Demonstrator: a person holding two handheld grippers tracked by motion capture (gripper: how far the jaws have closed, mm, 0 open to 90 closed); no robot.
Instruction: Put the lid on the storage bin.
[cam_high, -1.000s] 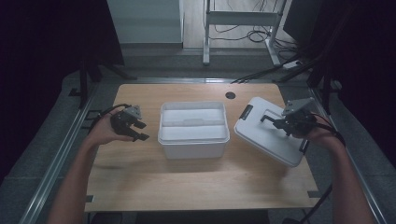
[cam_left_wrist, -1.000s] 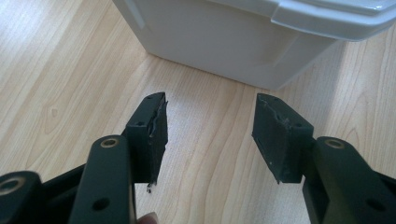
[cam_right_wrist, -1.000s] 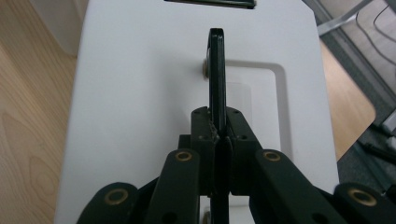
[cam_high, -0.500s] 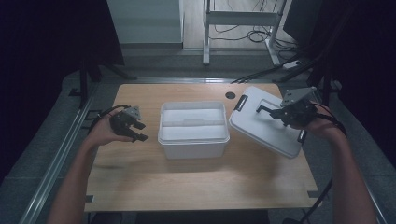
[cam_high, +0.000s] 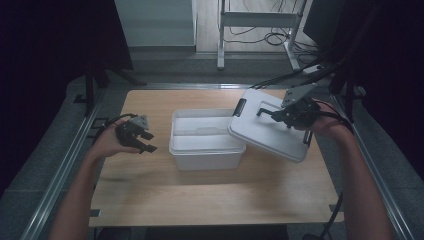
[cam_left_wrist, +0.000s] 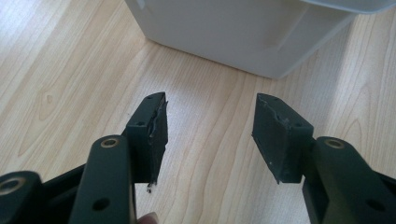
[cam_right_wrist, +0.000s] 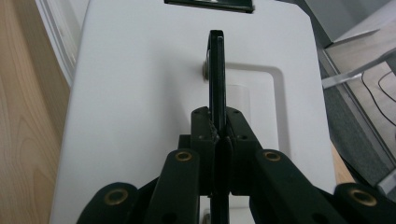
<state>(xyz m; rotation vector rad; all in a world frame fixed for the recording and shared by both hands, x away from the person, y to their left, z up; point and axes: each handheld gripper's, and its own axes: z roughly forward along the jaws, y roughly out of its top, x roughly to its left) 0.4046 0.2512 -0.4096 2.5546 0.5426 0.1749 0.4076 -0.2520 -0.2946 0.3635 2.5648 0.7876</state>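
A white box (cam_high: 206, 145) stands open near the middle of the wooden worktop (cam_high: 210, 200). To the right of the box, the right gripper (cam_high: 280, 114) is clamped on the black handle (cam_high: 265, 107) of a white lid (cam_high: 272, 131), which hangs tilted with its lower left edge over the box's right rim and a black latch (cam_high: 241, 107) on its near-left edge. To the left of the box and clear of it, the left gripper (cam_high: 146, 141) is held above the worktop with its jaws apart and nothing between them.
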